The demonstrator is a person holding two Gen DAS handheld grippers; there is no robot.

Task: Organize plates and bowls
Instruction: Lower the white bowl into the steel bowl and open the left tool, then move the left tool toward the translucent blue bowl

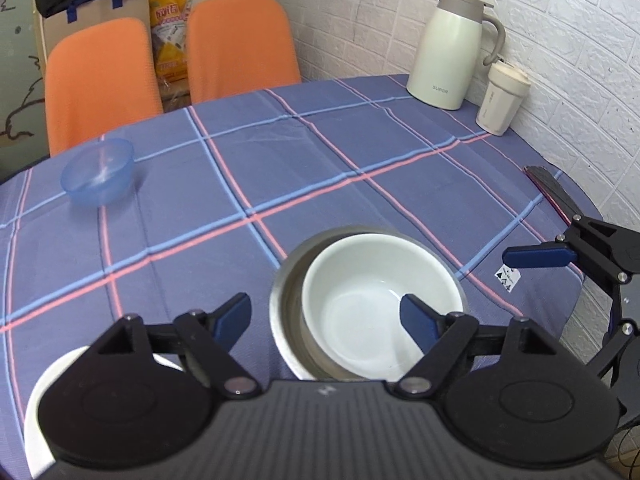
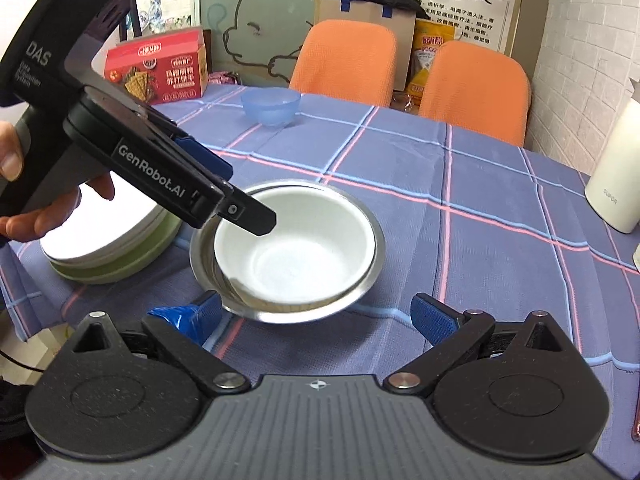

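A white bowl [image 1: 372, 300] sits nested inside a steel bowl [image 1: 286, 292] on the checked tablecloth; both show in the right wrist view, white bowl [image 2: 296, 252], steel bowl [image 2: 360, 280]. My left gripper [image 1: 326, 318] is open and empty just above their near rim; it also shows in the right wrist view [image 2: 224, 188]. My right gripper [image 2: 318, 314] is open and empty in front of the steel bowl. A blue plastic bowl [image 1: 98, 176] [image 2: 271, 107] stands alone at the far side. White plates stacked on a green plate [image 2: 116, 256] lie to the left.
A white thermos jug [image 1: 452, 48] and a white cup [image 1: 502, 98] stand by the brick wall. Two orange chairs [image 1: 240, 48] stand behind the table. A red snack box [image 2: 160, 68] sits at the far left edge. A dark flat object [image 1: 552, 192] lies at the right edge.
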